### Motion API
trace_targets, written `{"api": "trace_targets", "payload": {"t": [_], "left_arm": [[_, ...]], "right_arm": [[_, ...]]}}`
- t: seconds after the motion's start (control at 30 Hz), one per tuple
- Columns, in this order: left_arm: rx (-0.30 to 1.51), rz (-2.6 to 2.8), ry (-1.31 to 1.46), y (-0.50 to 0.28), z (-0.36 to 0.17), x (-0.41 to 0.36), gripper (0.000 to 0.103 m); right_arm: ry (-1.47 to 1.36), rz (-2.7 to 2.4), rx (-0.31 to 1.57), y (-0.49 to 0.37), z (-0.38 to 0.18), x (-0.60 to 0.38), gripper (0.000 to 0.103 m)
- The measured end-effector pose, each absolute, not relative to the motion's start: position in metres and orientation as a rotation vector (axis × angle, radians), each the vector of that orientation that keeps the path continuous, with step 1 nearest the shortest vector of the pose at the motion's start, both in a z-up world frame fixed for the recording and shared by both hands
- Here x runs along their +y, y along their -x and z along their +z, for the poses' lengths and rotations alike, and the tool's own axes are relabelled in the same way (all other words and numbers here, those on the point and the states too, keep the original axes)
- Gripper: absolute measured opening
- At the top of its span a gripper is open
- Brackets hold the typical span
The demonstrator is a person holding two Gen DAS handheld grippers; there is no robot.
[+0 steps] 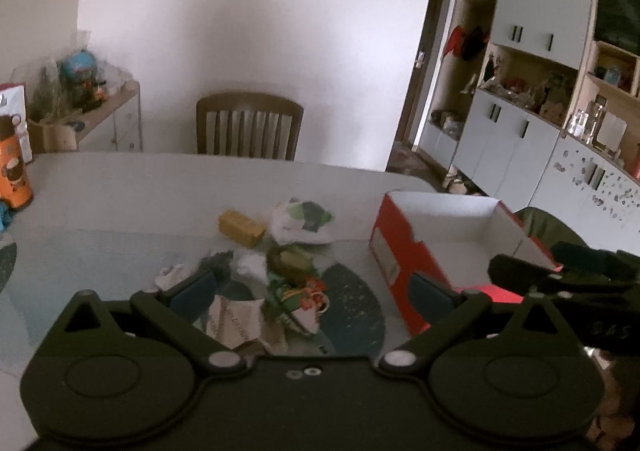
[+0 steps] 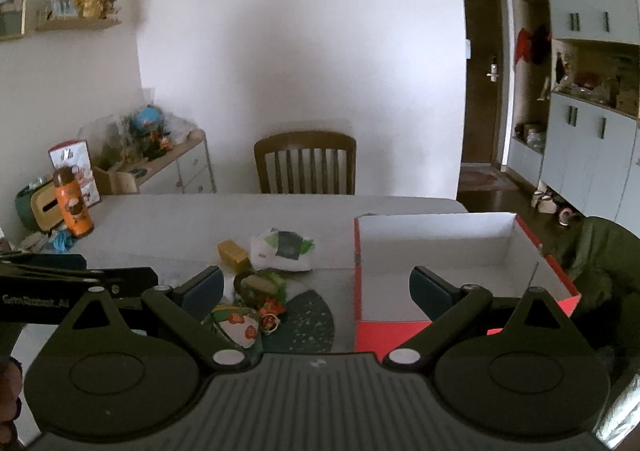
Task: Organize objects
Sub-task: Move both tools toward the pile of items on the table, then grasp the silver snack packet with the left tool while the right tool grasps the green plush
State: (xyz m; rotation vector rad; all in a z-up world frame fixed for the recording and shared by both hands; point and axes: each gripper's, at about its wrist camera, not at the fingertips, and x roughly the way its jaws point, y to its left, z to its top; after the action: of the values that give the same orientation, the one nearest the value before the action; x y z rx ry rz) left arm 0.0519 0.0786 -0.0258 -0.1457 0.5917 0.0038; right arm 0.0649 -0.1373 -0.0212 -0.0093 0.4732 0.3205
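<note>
Both my grippers, left gripper (image 1: 312, 287) and right gripper (image 2: 316, 287), hang wide open, holding nothing. Snack pile (image 1: 276, 271) sits on the table (image 1: 120, 191), red box (image 2: 436, 247) to its right.

the only lettering i can make out is pale print along the side of the left gripper's body (image 2: 36, 301), seen from the right wrist; it looks like "genrobot_ai", though blurred. the label on the red box's end (image 1: 386, 257) is too smeared to read.
</note>
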Motion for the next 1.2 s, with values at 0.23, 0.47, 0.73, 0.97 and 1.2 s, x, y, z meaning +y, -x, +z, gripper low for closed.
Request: {"api": "trace_targets", "payload": {"t": [0.23,0.47,0.73,0.97,1.2], "left_arm": [[0.638,0.035,0.146,-0.076,-0.057,0.108,0.101],[0.72,0.012,0.119,-0.102,-0.094,0.126,0.1],[0.81,-0.045,0.089,-0.129,-0.126,0.139,0.1],[0.902,-0.096,0.139,-0.151,-0.149,0.148,0.099],[0.943,-0.122,0.182,-0.163,-0.161,0.158,0.099]], "right_arm": [[0.035,0.34,0.529,-0.092,-0.033,-0.116,0.1],[0.059,0.393,0.617,-0.123,-0.051,-0.088,0.1],[0.098,0.421,0.699,-0.153,-0.075,-0.051,0.1],[0.098,0.466,0.78,-0.173,-0.101,-0.024,0.099],[0.061,0.51,0.864,-0.2,-0.123,-0.006,0.099]]}}
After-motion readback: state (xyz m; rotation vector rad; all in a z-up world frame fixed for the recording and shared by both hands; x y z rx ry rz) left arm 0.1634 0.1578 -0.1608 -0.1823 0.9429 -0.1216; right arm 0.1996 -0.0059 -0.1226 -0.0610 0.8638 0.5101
